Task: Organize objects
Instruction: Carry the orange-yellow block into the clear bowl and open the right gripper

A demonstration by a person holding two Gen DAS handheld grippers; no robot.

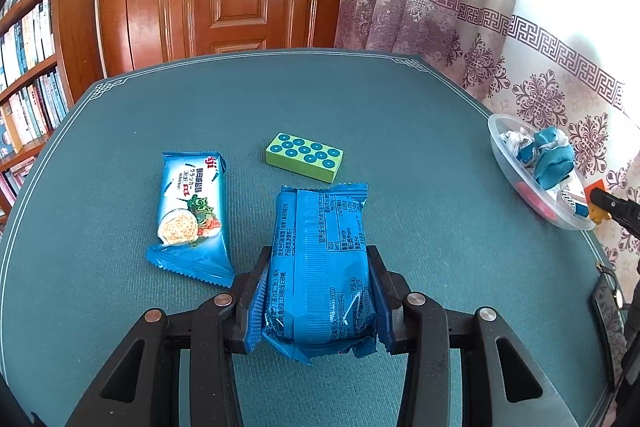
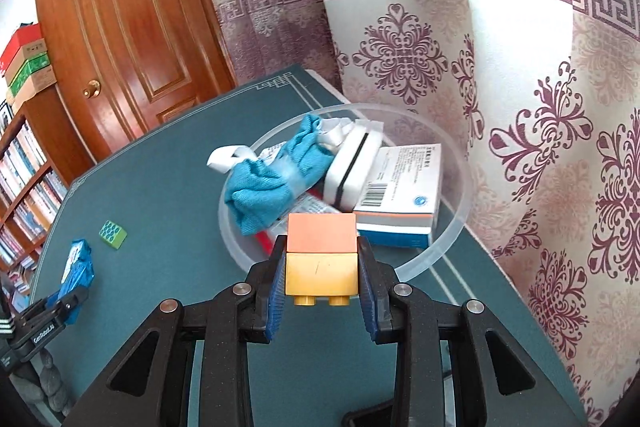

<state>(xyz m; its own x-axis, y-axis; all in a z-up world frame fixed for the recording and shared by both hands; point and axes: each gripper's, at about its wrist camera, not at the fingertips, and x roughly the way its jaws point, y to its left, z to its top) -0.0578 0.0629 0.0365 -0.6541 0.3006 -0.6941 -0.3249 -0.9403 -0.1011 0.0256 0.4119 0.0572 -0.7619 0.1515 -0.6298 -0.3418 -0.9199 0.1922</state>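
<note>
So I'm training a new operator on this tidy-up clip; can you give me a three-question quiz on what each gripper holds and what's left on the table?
1. True or false: the left gripper is shut on a blue cracker packet.
2. What does the right gripper hold? A) green block B) stacked orange and yellow blocks C) teal cloth
3. Fill in: the clear bowl holds a teal cloth and a ___ with a barcode.

Key: 1 true; 2 B; 3 box.
</note>
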